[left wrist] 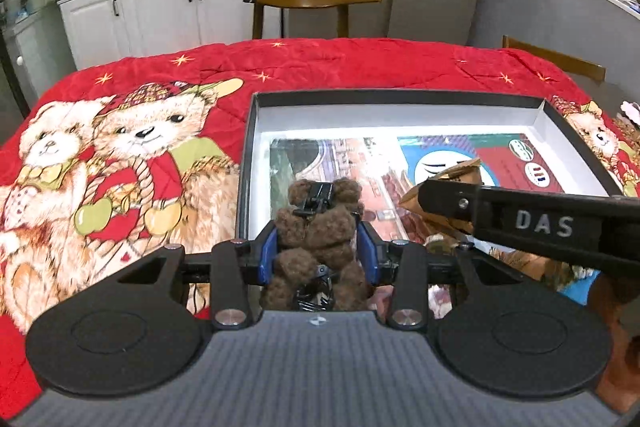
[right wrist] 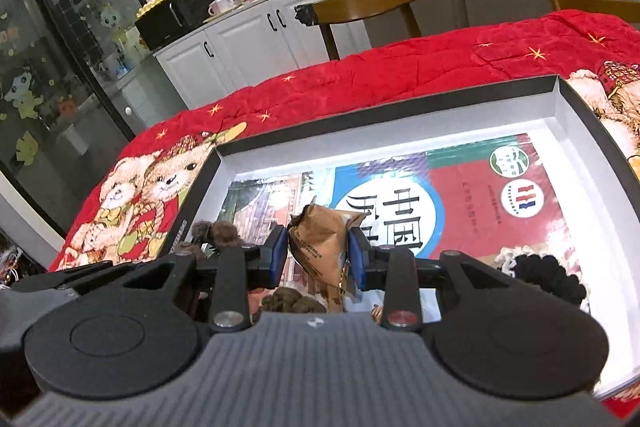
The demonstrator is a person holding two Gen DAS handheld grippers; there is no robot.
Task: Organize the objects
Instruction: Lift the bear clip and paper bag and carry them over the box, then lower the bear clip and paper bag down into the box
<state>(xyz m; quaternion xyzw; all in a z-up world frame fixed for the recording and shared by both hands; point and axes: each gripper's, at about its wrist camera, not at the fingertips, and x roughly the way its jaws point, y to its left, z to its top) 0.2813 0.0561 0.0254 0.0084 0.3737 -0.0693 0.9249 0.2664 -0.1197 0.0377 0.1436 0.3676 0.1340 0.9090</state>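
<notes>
Bright indoor light, white glare along the box (left wrist: 400,121) floor's far edge, strong fisheye bending, slight softness.

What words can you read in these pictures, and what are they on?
"DAS": white letters on the right gripper, seen from the left wrist view.
Big black Chinese characters on the white circle of the poster in the box: partly hidden, unreadable.
Round logos on the poster: too small.
Print on the brown packet: too blurred.
</notes>
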